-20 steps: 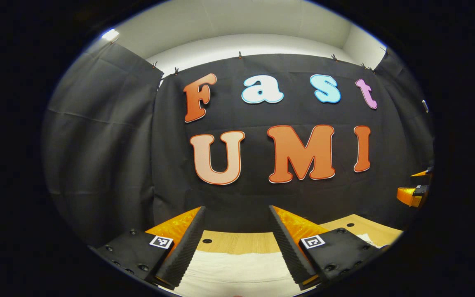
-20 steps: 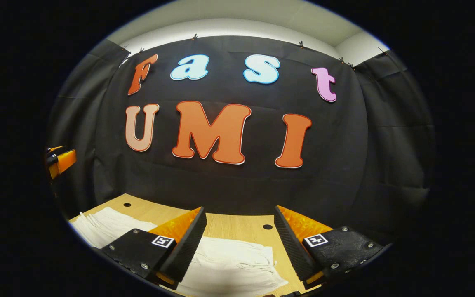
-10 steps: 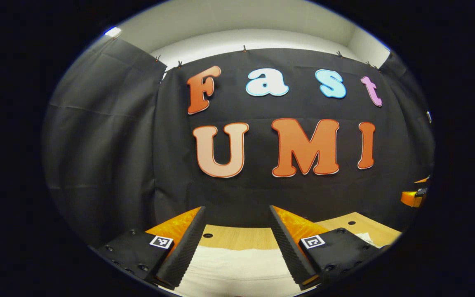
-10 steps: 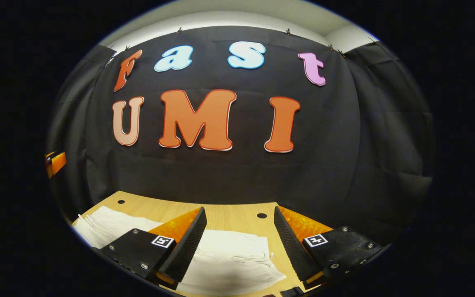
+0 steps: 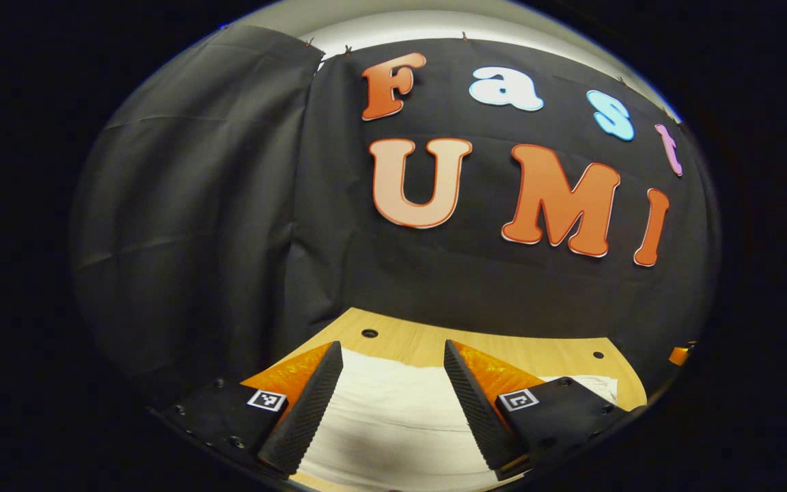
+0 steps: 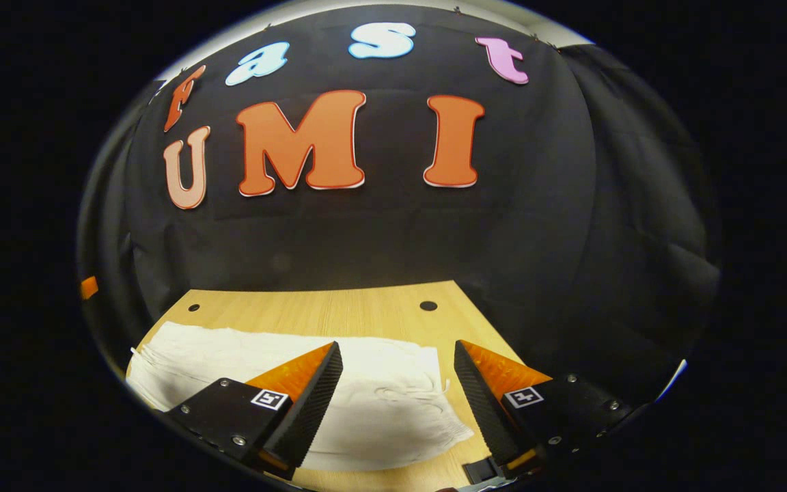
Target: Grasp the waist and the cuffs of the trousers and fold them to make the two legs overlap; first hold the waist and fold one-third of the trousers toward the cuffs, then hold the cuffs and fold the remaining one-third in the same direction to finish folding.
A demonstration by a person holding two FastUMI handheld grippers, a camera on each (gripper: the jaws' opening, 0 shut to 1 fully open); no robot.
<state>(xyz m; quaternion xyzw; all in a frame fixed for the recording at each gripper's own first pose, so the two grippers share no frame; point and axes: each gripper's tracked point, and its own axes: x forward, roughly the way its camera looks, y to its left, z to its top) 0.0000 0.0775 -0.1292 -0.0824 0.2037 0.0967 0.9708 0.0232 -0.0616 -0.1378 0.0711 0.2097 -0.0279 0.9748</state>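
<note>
White trousers (image 6: pixel 229 352) lie flat on the wooden table (image 6: pixel 339 311). In the right gripper view the waist end with its drawstring (image 6: pixel 414 396) sits between and just beyond my right gripper (image 6: pixel 397 355), which is open and above the cloth. In the left gripper view the white trousers (image 5: pixel 393 403) spread under my left gripper (image 5: pixel 392 352), also open, with nothing between its fingers. Another strip of the cloth (image 5: pixel 595 386) shows to the right of the left gripper's right finger.
The table (image 5: pixel 537 352) has small round holes (image 6: pixel 428 305) near its far edge, right against the black cloth wall. An orange bit of the other gripper (image 5: pixel 679 355) shows at the far right of the left gripper view.
Both grippers have tipped downward toward the table, so more of the tabletop and trousers has come into sight. The left gripper has also turned to the left. Both stay open.
</note>
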